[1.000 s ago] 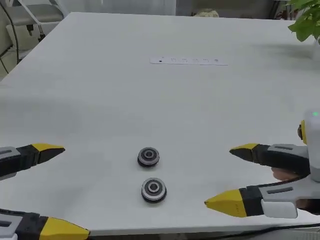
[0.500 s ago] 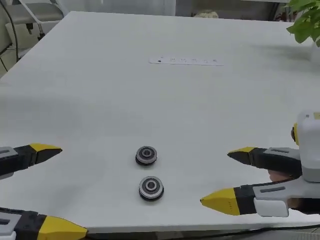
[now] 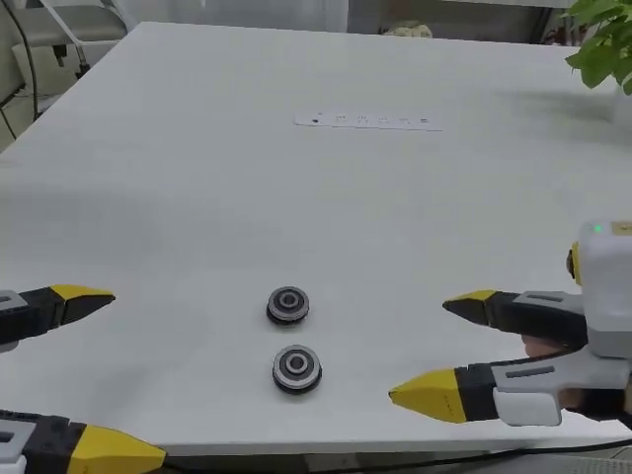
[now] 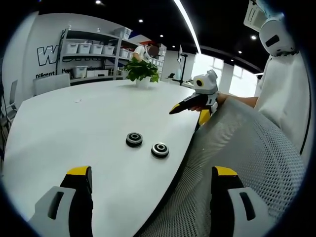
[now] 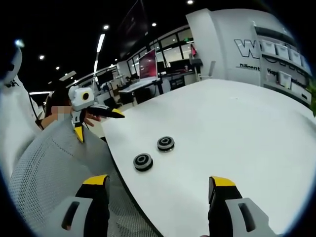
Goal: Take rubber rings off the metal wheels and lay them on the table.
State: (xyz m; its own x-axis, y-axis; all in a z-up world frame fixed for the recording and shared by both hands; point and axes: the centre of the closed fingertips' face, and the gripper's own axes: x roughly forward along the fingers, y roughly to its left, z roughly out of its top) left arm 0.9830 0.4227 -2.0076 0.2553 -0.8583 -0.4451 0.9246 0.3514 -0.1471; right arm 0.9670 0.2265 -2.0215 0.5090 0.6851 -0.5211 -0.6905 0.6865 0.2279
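Two metal wheels with black rubber rings lie flat near the front edge of the white table (image 3: 296, 197): one wheel (image 3: 287, 305) farther back, the other wheel (image 3: 296, 368) closer to the edge. My left gripper (image 3: 94, 375) is open at the left, well apart from them. My right gripper (image 3: 434, 351) is open at the right, also apart. The left gripper view has both wheels (image 4: 134, 139) (image 4: 160, 150) ahead and my right gripper (image 4: 190, 106) beyond them. In the right gripper view the wheels (image 5: 166, 143) (image 5: 142, 162) lie ahead, with my left gripper (image 5: 96, 116) beyond.
A flush white power strip (image 3: 367, 120) sits in the middle of the table. A potted green plant (image 3: 600, 39) stands at the far right corner. A chair (image 3: 59, 35) stands at the far left. A grey mesh fabric (image 4: 237, 158) hangs below the table's front edge.
My right gripper has edged a little left toward the wheels and the left gripper has drawn slightly left. The wheels have not moved on the table.
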